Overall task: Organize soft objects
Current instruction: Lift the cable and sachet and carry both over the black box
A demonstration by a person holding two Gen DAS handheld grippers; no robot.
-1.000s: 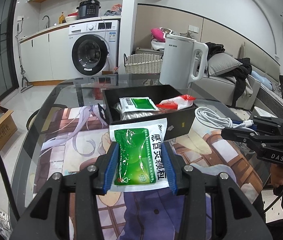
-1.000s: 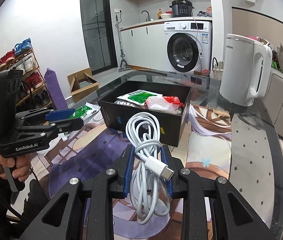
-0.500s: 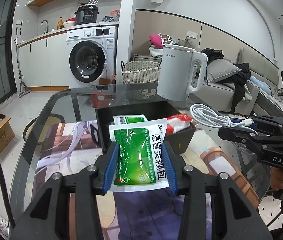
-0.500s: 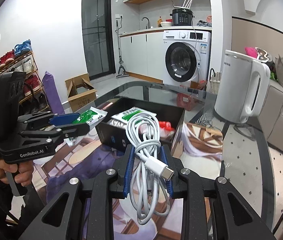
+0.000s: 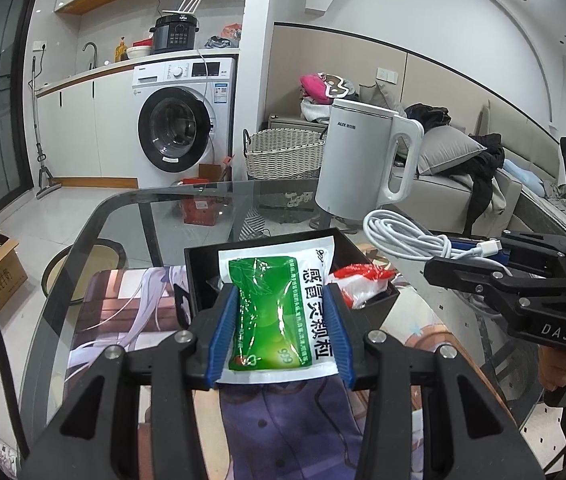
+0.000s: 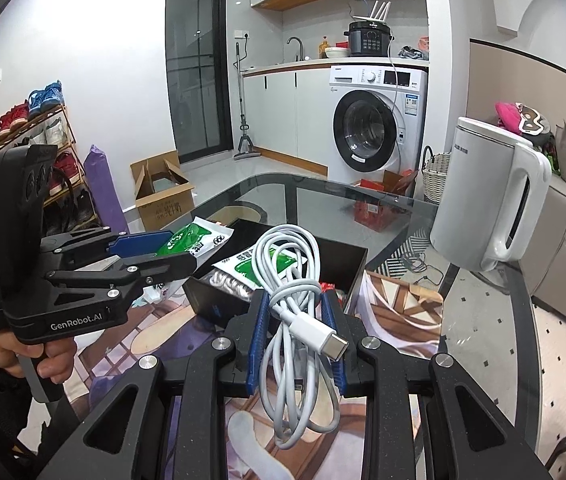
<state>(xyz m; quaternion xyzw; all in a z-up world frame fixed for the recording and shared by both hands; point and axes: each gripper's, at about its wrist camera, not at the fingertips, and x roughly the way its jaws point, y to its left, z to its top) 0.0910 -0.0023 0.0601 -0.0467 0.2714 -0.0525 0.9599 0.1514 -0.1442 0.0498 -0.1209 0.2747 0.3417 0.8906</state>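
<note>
My left gripper [image 5: 279, 300] is shut on a green and white medicine sachet [image 5: 279, 304] and holds it above the near edge of the black box [image 5: 203, 276]; it also shows in the right wrist view [image 6: 171, 256]. My right gripper [image 6: 293, 304] is shut on a coiled white charging cable [image 6: 295, 292], held above the box's near right side; it shows in the left wrist view [image 5: 479, 256] with the cable [image 5: 399, 236]. The box [image 6: 219, 304] holds another green sachet [image 6: 251, 268] and a red and white packet [image 5: 359, 280].
The box sits on a printed mat [image 5: 131, 320] on a glass table [image 5: 143, 216]. A white kettle [image 5: 363, 164] stands at the table's far right. A wicker basket [image 5: 279, 156], washing machine [image 5: 179, 128] and sofa [image 5: 463, 184] lie beyond.
Both grippers have risen and moved forward with their loads. The sachet now hangs over the box's near edge and the cable has come up over the box.
</note>
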